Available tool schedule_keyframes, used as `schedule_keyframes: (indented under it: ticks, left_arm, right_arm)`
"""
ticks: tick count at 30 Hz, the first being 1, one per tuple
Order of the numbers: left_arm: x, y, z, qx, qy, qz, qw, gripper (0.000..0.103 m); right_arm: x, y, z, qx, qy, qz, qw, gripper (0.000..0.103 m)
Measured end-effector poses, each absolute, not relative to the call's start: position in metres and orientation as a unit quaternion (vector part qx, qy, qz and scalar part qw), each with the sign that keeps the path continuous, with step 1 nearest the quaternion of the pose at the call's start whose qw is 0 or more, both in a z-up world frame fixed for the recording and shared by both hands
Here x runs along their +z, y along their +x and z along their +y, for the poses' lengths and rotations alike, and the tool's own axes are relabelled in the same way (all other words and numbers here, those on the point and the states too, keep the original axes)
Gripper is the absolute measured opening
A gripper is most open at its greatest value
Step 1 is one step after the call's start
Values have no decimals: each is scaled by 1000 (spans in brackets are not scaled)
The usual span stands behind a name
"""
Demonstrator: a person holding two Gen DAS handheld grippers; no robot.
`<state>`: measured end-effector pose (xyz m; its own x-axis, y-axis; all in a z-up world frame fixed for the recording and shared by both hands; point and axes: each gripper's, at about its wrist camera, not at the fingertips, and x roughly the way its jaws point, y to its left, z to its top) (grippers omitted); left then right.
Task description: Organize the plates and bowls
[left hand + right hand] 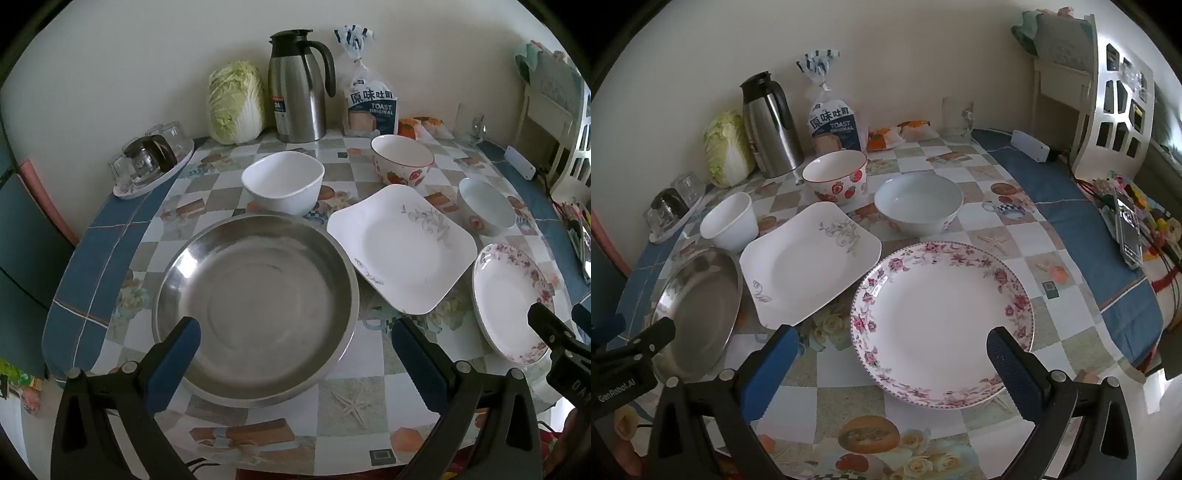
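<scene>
Left gripper: fingers spread wide, empty, above the steel basin. Right gripper: wide open, empty, over the flowered plate. Square plate lies between them; bowls behind. I should take a rim squarely, lifting level.

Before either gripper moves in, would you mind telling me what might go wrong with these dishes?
1. The square plate lies close between the steel pan and the floral plate; lifting any one could knock a neighbour.
2. The floral plate is shallow with a low rim, so the open right gripper may slip off it.
3. The strawberry bowl stands close to the thermos; reaching there risks a bump.
</scene>
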<state>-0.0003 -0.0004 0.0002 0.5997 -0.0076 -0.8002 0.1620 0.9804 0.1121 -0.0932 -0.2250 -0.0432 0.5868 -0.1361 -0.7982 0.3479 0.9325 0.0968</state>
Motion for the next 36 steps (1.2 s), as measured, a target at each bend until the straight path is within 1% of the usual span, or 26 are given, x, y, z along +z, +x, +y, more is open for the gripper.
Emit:
schedule_keyframes:
  ticks: [12,17,36]
  left_arm:
    - [2,-3,-1,-49,83,449,889,103]
    - [-9,-1,3,-49,85,450,888,103]
    - [-8,0,1,-49,86,456,884,103]
  right_arm:
    - [-44,-92,-228,-135,127,434,882,103]
    - [-44,-93,-228,-137,125,435,881,103]
    - [-46,-92,-228,-140,127,436,880,103]
